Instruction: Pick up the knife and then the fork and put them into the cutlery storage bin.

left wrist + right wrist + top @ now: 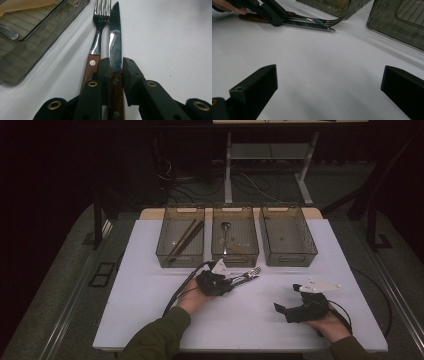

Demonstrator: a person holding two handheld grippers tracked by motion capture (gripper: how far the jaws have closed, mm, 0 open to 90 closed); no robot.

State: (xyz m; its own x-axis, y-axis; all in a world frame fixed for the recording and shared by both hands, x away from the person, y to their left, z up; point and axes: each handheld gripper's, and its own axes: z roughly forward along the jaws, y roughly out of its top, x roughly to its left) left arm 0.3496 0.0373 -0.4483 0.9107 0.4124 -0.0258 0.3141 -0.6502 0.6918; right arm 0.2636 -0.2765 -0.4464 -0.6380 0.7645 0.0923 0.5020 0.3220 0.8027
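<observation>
Between claw (116,75) jaws, wood-handled knife (115,47)

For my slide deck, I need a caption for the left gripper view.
Left gripper jaws straddle a wooden-handled knife lying beside a fork on the white table.

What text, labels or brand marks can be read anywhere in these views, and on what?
None readable.
Knife: bare blade, no stamp visible.
Fork: no marking; plain rivet on its wooden handle.
Three bins: no labels visible.
Left gripper and right gripper: no lettering visible.
Table: plain white, nothing printed.
</observation>
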